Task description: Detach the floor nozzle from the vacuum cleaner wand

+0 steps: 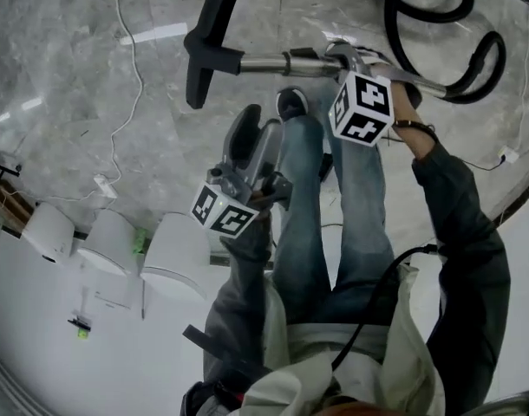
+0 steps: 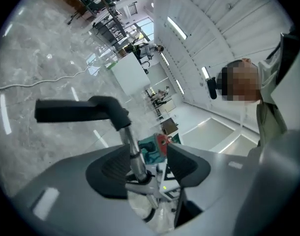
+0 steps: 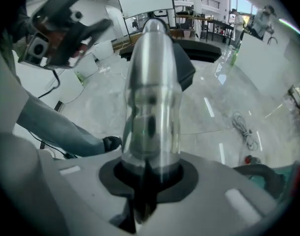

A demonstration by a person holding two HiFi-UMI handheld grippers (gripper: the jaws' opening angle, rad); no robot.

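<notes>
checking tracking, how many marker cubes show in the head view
2: one black-and-white marker cube on the left hand-held gripper, one on the right hand-held gripper at the shiny metal wand. None appears hidden.

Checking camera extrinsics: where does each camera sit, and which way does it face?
Head view: on the head, facing steeply down at floor nozzle and wand; shows legs, left gripper, right gripper.
Left gripper view: on the left gripper, along its open jaws toward the floor nozzle; torso at right.
Right gripper view: on the right gripper, along the clamped wand; a leg shows.
Shared: all three show the wand.
</notes>
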